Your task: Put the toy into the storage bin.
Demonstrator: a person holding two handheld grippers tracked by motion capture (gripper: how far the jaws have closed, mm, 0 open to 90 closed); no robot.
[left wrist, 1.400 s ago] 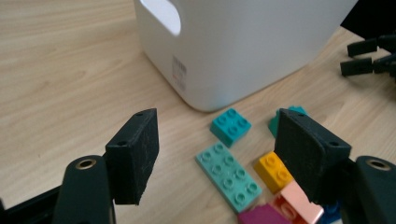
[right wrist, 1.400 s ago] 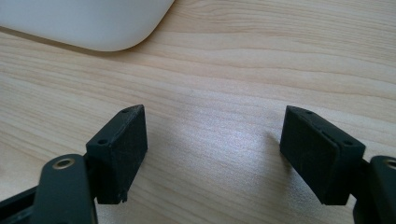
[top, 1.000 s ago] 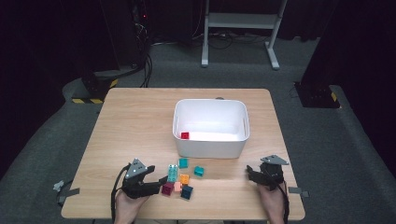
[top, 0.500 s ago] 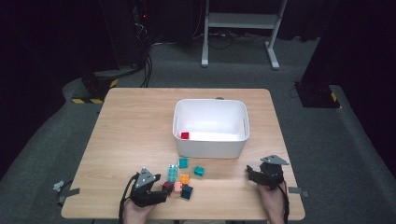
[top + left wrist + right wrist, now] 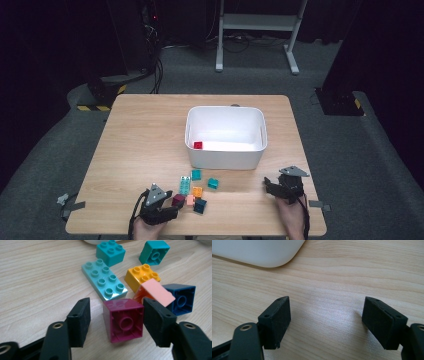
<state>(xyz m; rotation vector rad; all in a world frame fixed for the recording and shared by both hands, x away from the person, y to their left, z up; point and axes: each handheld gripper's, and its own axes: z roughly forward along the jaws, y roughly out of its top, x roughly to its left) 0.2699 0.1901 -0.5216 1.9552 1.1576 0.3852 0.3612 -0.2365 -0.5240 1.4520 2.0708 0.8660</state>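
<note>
A magenta brick (image 5: pixel 123 320) lies on its side near the table's front edge, its hollow underside facing the left gripper's camera. My left gripper (image 5: pixel 116 315) straddles it, and its jaws have just been closing. The right-hand pad (image 5: pixel 156 322) meets the brick's side, while a gap remains at the left-hand pad (image 5: pixel 80 320). From the high view the left gripper (image 5: pixel 167 205) sits left of the brick cluster, at the magenta brick (image 5: pixel 178 200). My right gripper (image 5: pixel 270 186) rests at the front right, open over bare wood (image 5: pixel 327 320).
A white bin (image 5: pixel 225 157) stands mid-table with a red brick (image 5: pixel 198 145) inside. Around the magenta brick lie a pale teal long brick (image 5: pixel 104 280), two teal bricks (image 5: pixel 110 252) (image 5: pixel 154 251), an orange one (image 5: pixel 141 275), a pink one (image 5: pixel 156 291) and a dark blue one (image 5: pixel 182 301).
The left gripper has dropped and slid right toward the brick cluster, and its jaws have narrowed around the magenta brick. The right gripper has stayed put.
</note>
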